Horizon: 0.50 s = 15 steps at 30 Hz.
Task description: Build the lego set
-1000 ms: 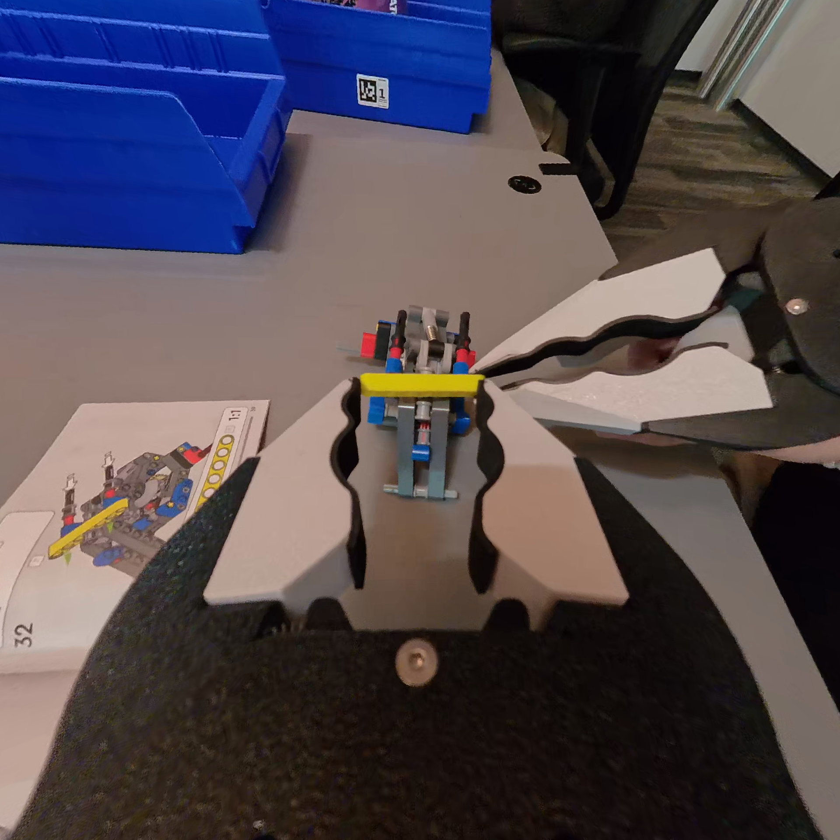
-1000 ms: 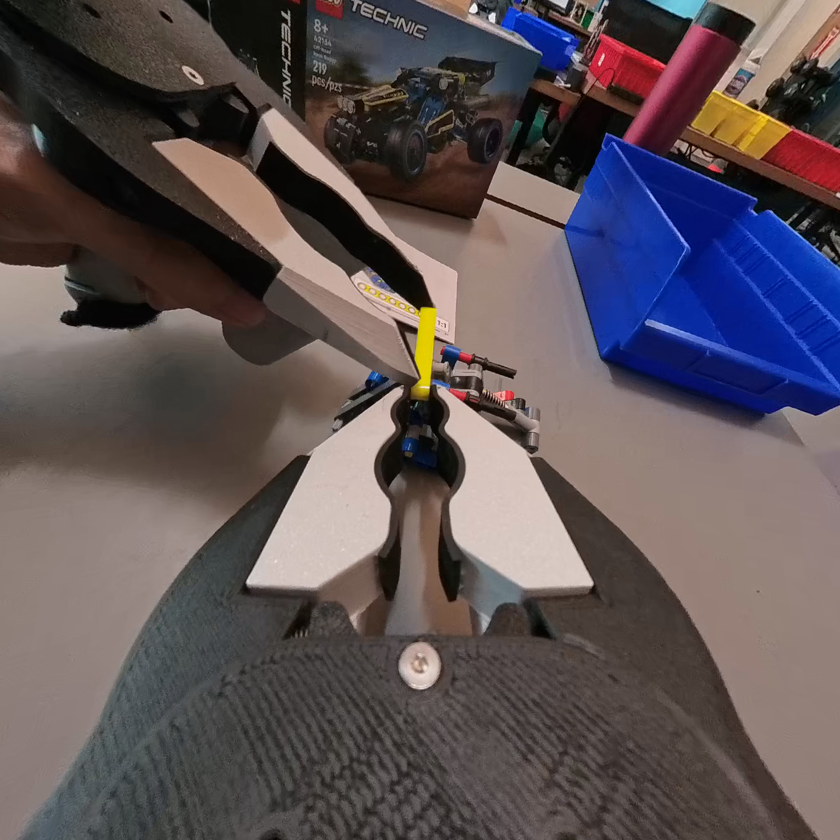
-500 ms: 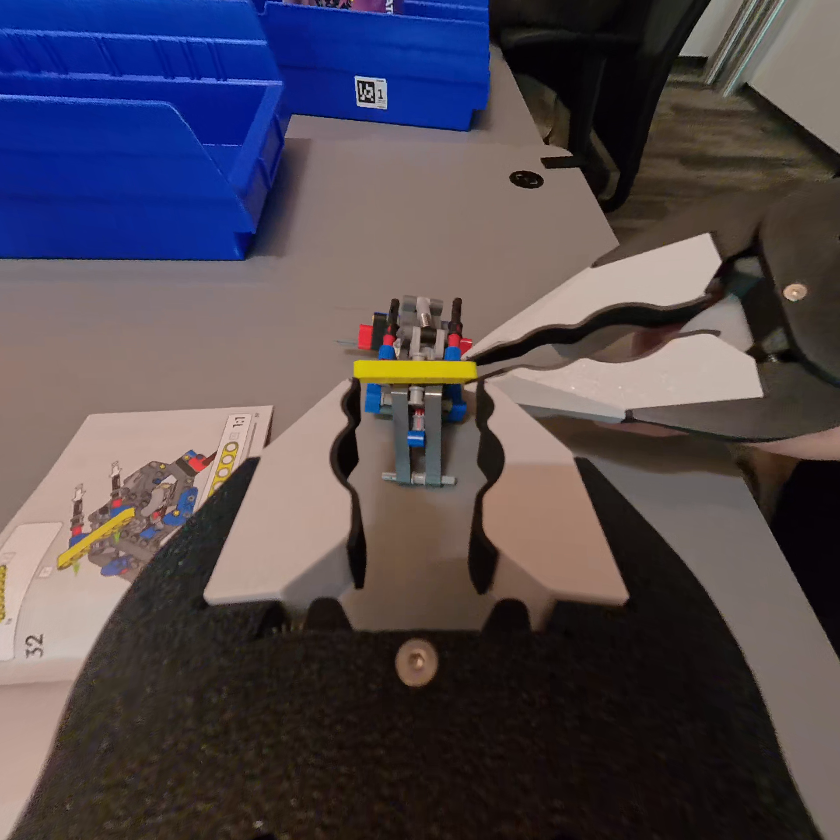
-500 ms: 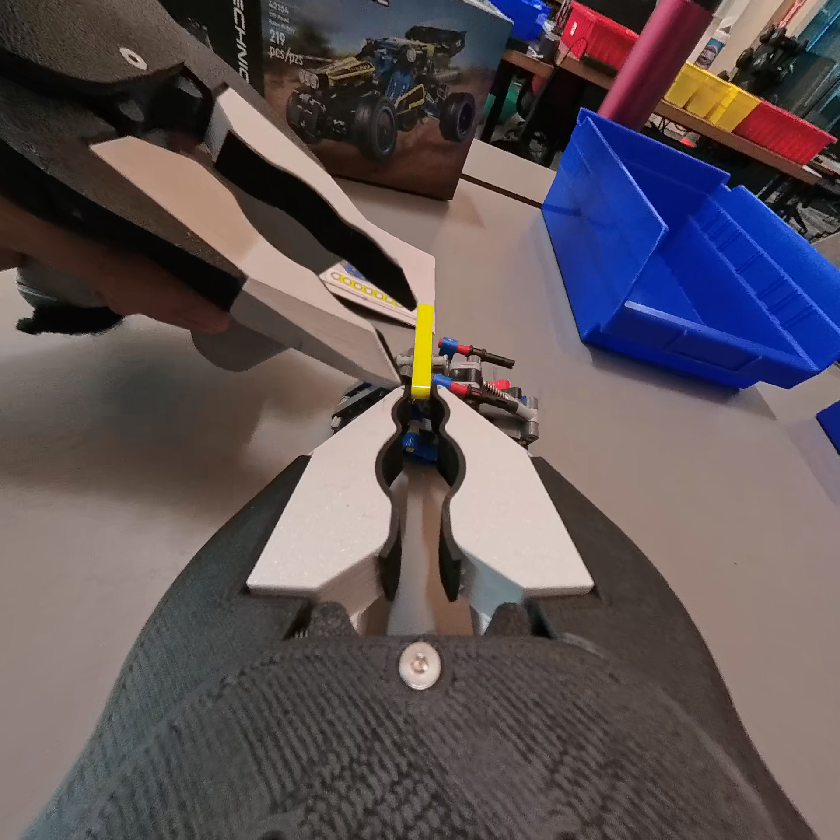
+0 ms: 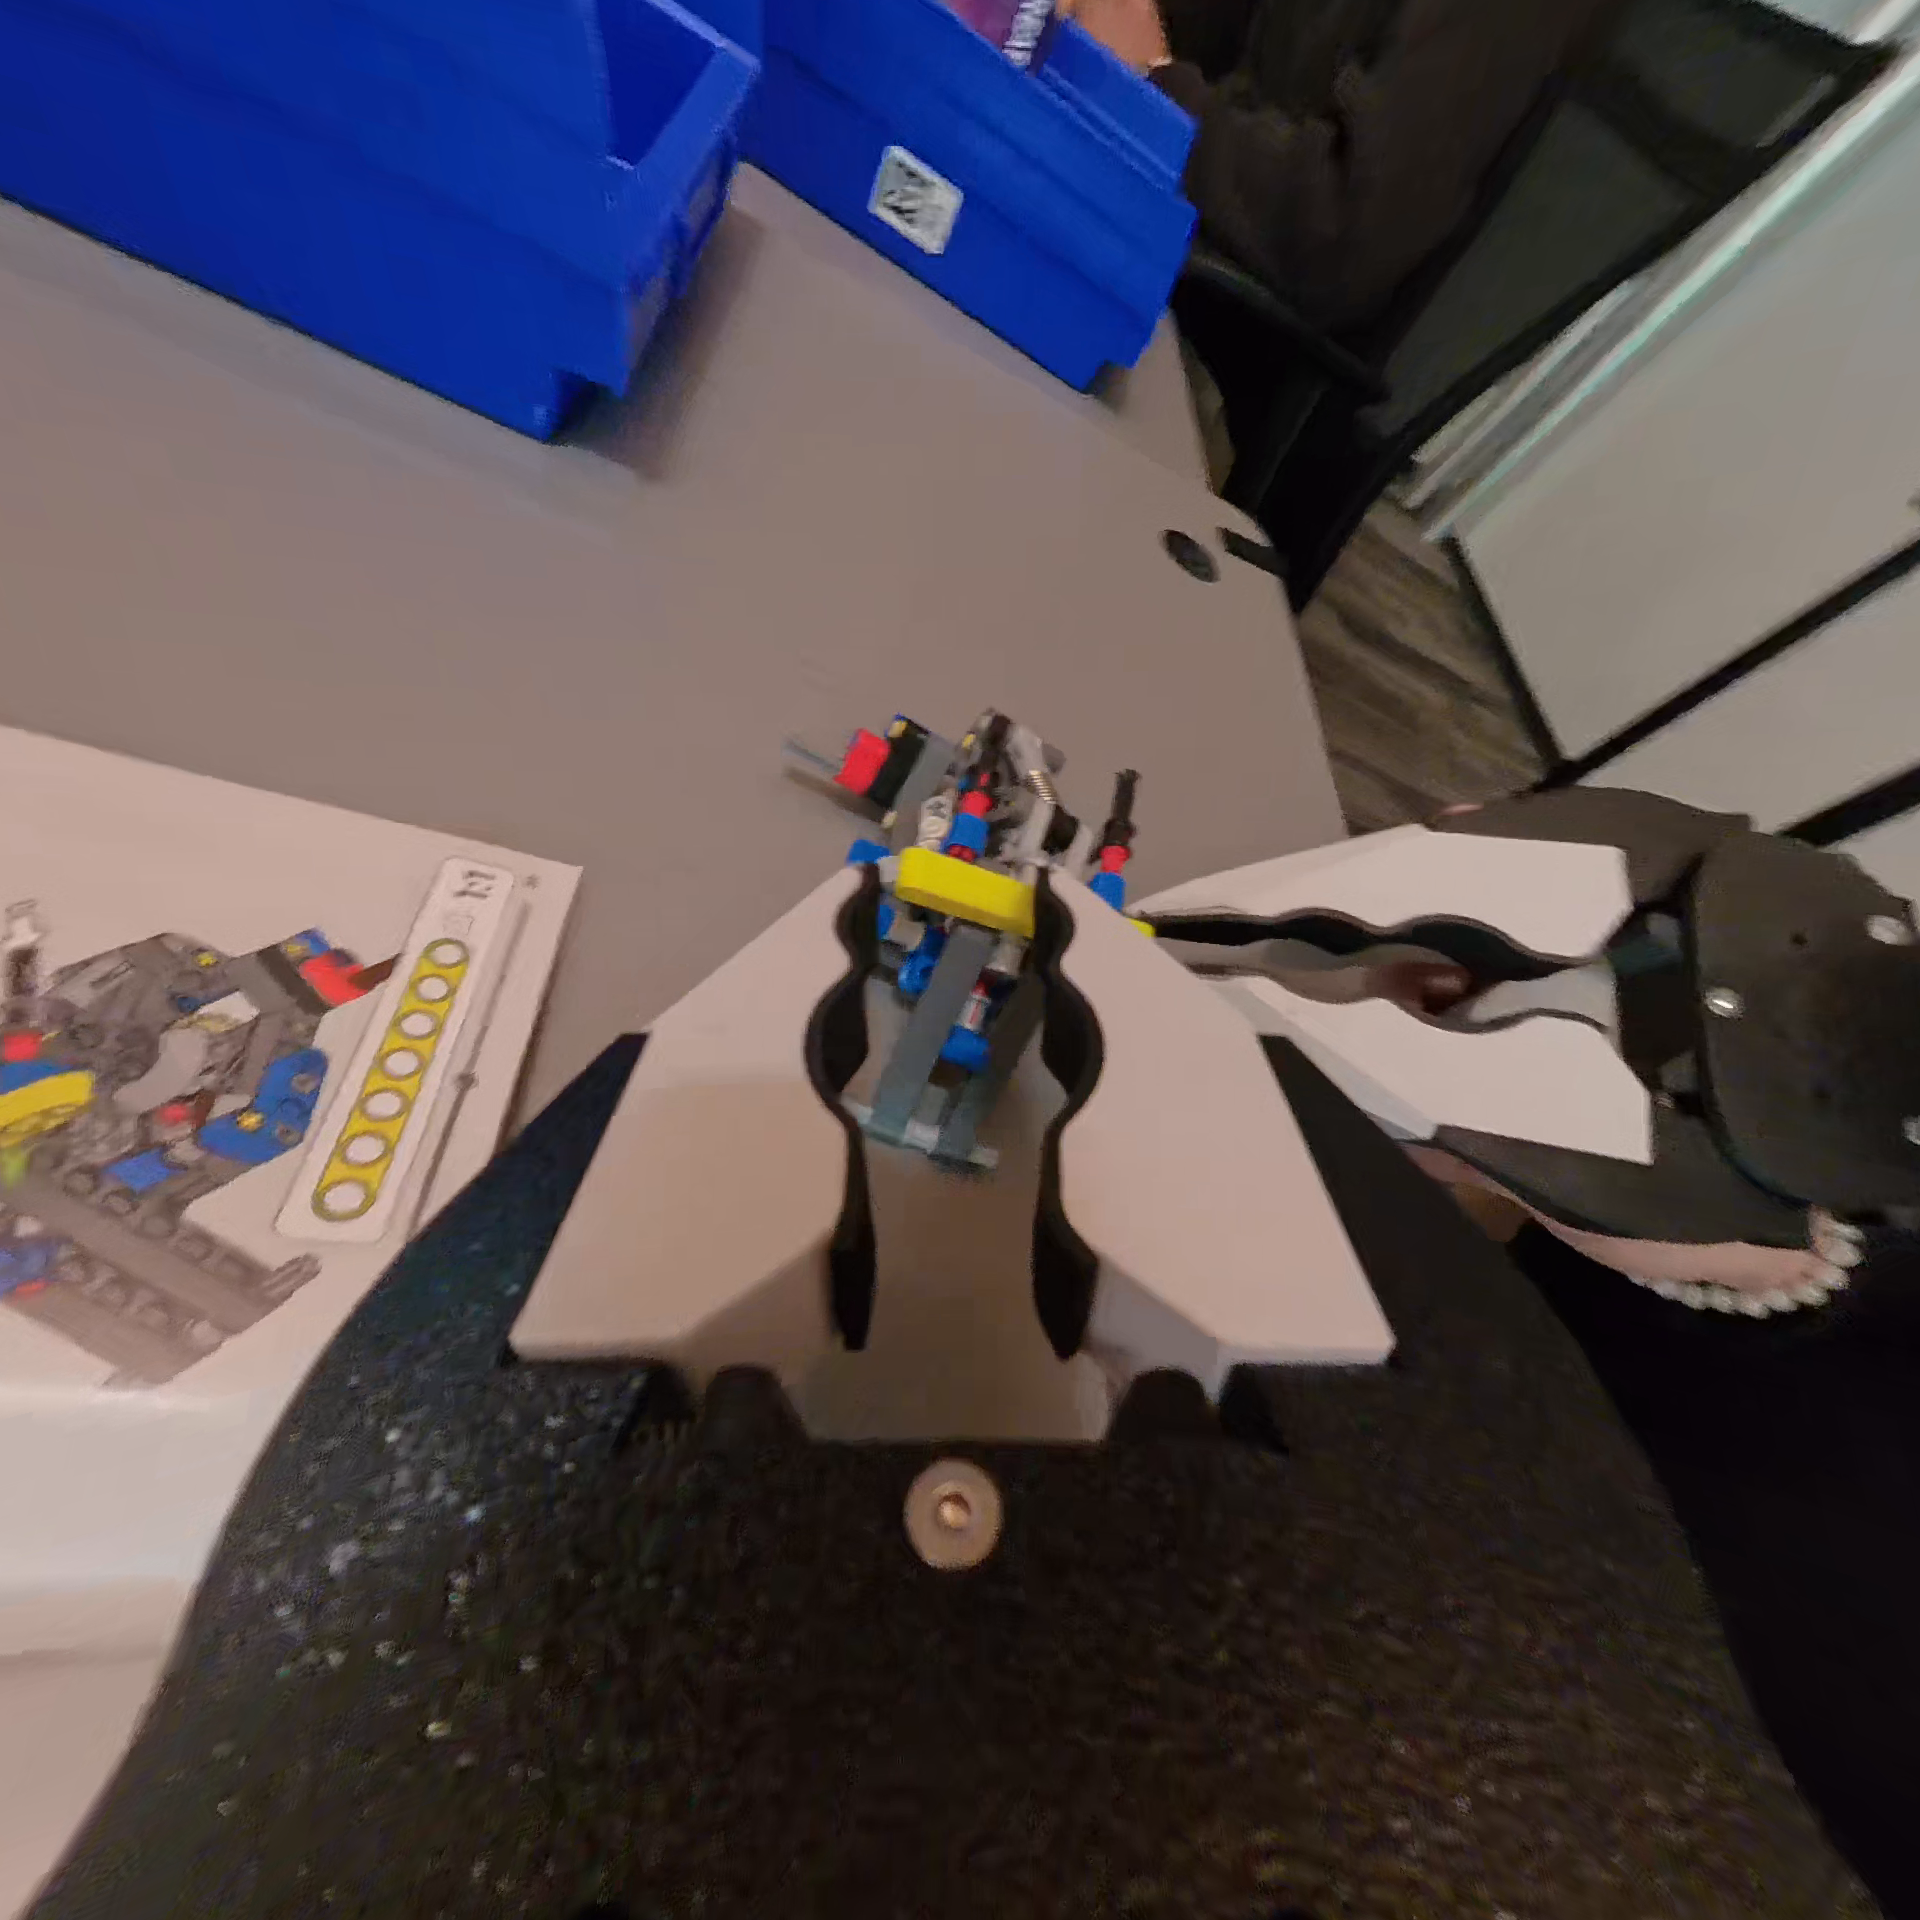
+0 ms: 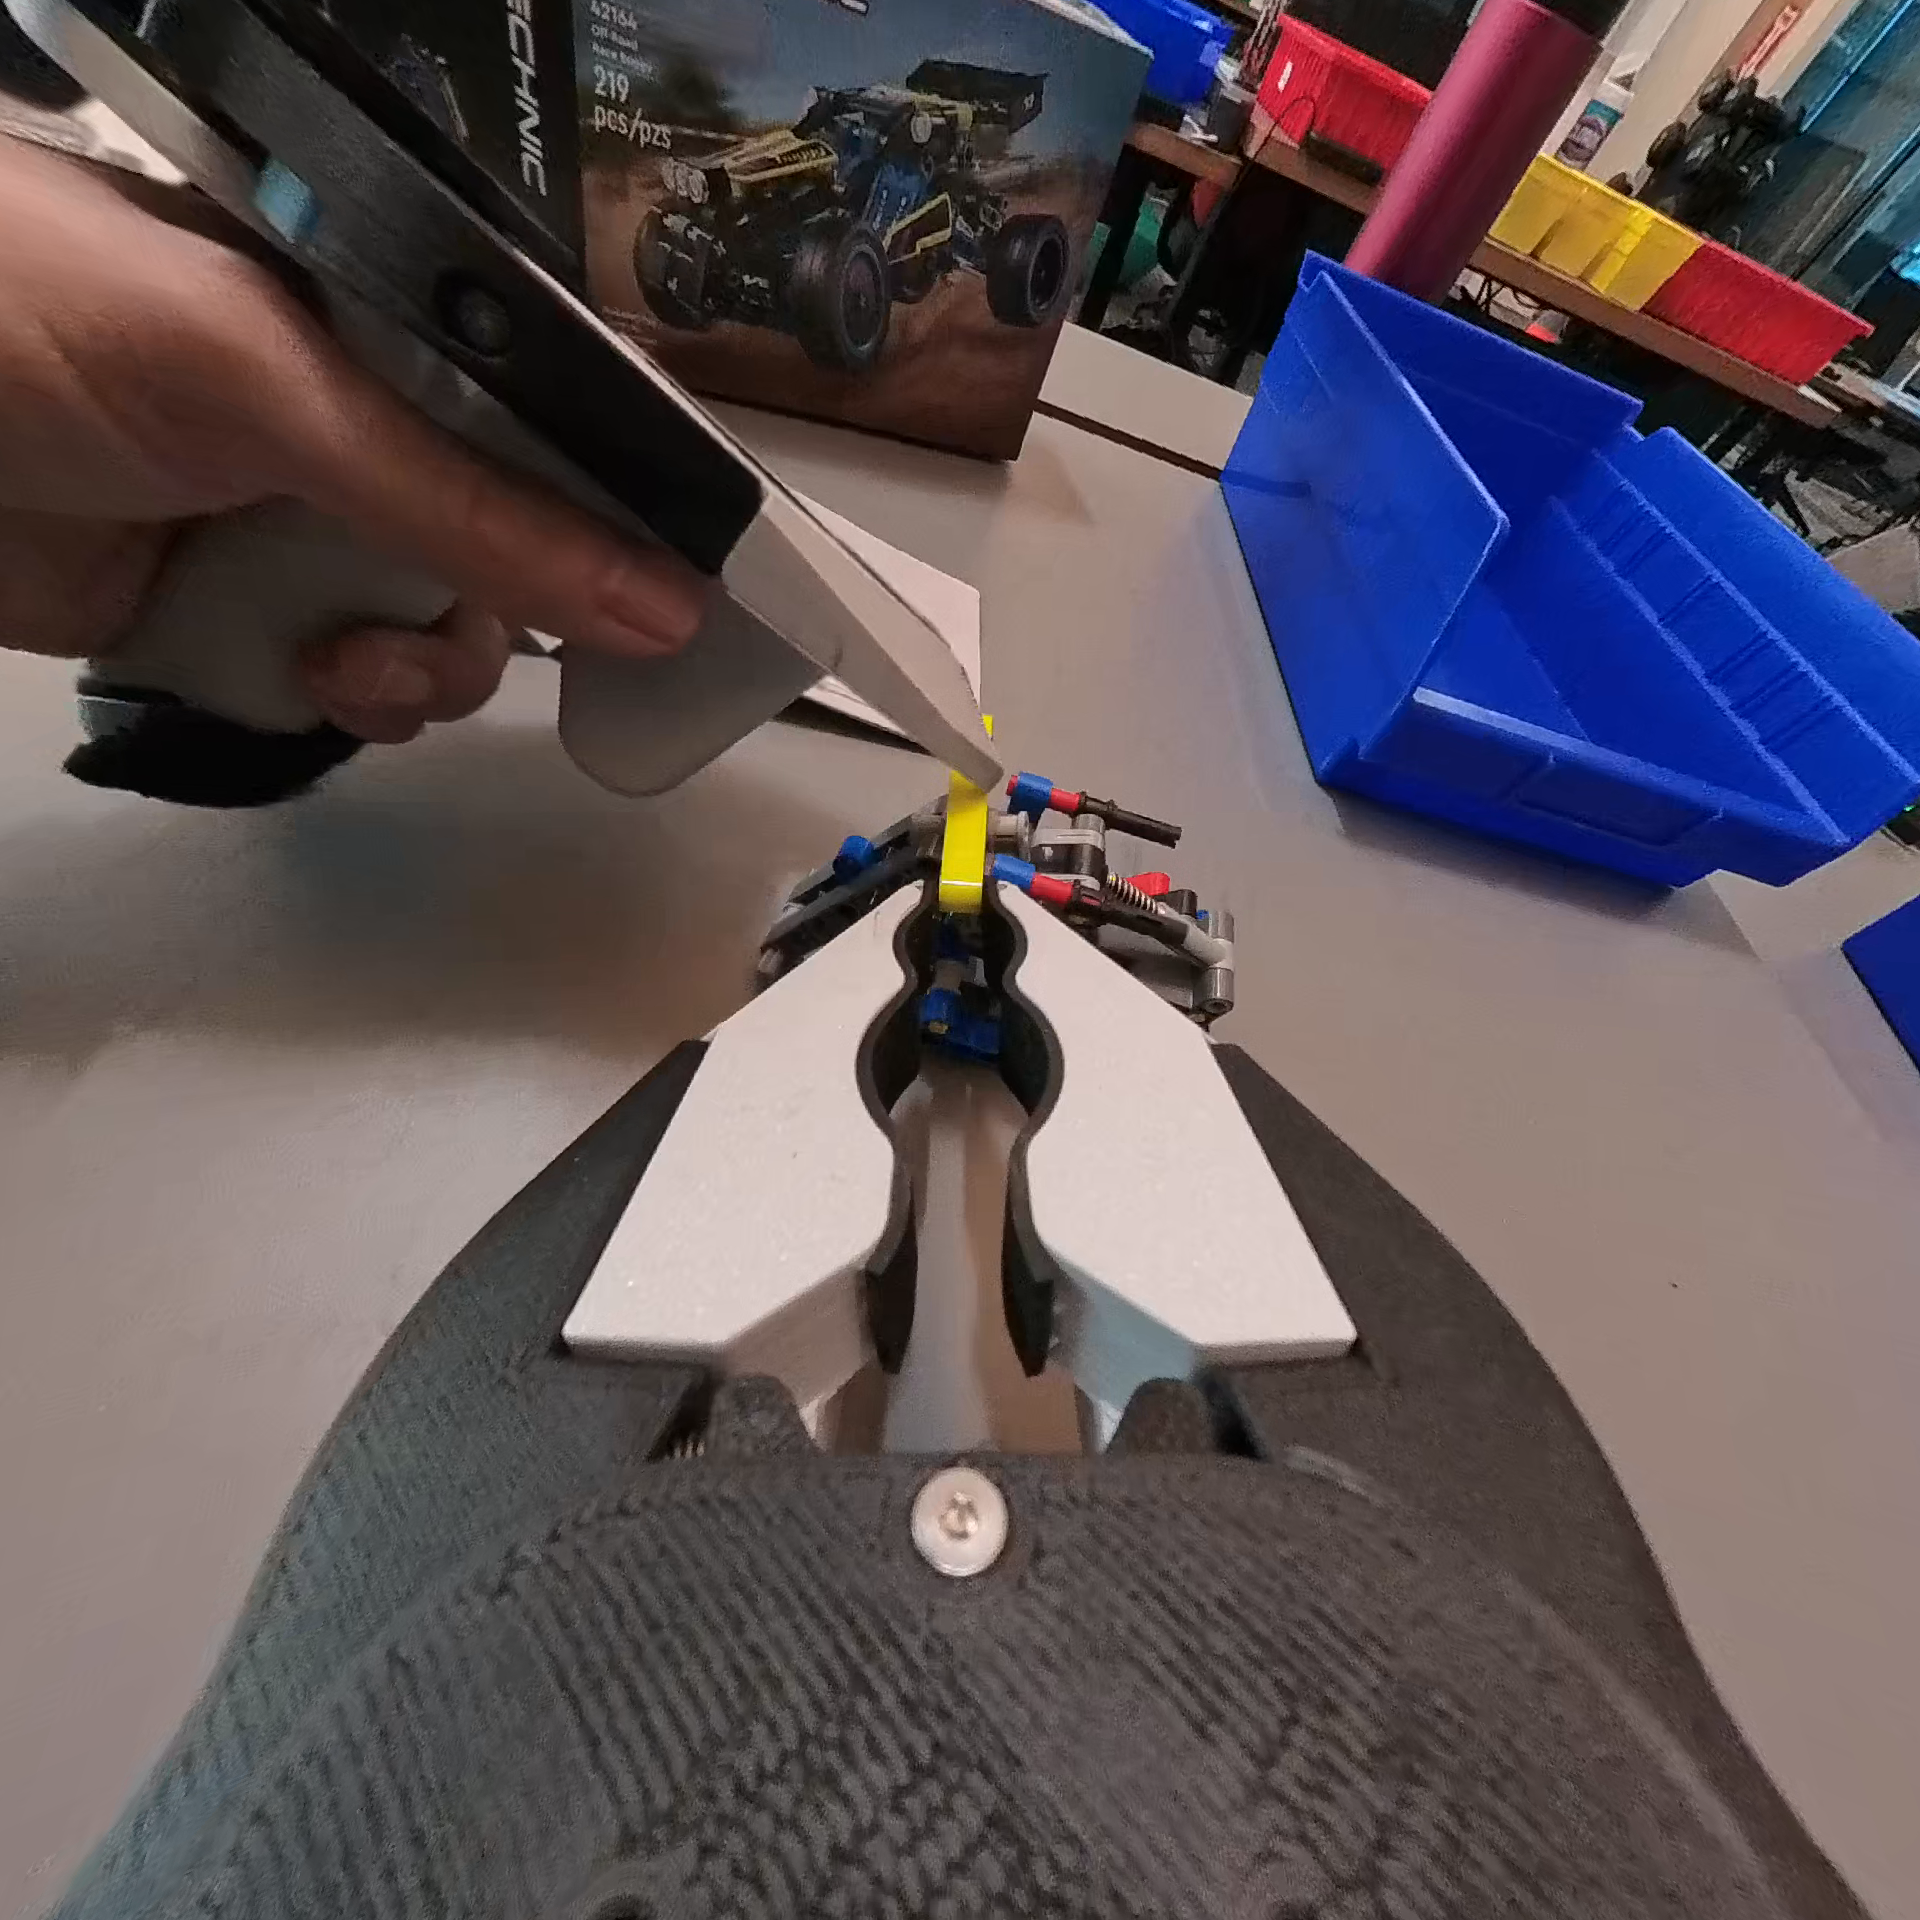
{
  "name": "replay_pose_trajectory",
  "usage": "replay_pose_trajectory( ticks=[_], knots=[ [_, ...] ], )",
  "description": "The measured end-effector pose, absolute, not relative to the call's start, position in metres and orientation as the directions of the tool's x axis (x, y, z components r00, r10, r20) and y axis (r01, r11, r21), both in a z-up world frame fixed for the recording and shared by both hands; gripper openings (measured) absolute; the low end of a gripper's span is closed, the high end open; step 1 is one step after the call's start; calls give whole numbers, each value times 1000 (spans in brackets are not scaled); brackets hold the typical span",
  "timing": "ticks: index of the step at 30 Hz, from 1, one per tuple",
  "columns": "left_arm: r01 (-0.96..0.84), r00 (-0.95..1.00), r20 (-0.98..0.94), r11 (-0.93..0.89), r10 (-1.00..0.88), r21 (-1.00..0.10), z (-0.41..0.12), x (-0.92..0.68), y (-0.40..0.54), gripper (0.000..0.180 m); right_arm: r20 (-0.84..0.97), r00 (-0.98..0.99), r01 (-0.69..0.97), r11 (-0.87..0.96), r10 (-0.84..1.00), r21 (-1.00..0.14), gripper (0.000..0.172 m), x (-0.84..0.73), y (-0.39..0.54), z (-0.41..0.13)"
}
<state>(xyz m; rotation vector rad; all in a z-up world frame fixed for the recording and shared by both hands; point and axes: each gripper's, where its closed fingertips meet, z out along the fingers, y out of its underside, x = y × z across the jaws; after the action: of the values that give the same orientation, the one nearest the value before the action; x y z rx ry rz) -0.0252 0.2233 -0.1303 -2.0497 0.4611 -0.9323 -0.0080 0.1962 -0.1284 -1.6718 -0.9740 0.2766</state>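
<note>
The right gripper is pinched on the near end of the yellow beam, its tips pressed to the beam's two flat faces. The left gripper has narrowed over the same beam from above, fingertips at its far end; whether the pads truly press there I cannot tell. The beam sits across the top of the small brick chassis, which rests on the grey table. Left of the chassis lies the instruction booklet; beyond it stand the blue bins and the kit box.

As I judge it, seating the beam well means keeping it square to the chassis pins and pressing evenly along them, without twisting.
</note>
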Motion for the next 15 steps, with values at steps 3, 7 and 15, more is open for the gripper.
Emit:
replay_pose_trajectory(
  ticks=[3,7,15],
  knots=[
    [14,623,500,-630,-602,-777,-131,-22,225,21,288,631,447,-34,721,-894,5,-8,197,-128],
    [51,572,564,-661,-595,-749,-126,-20,230,9,281,617,440,-26,735,-898,10,-7,195,-127],
    [127,535,638,-694,-553,-709,-126,-15,232,7,269,675,425,-64,687,-903,58,10,209,-126]
  ],
)
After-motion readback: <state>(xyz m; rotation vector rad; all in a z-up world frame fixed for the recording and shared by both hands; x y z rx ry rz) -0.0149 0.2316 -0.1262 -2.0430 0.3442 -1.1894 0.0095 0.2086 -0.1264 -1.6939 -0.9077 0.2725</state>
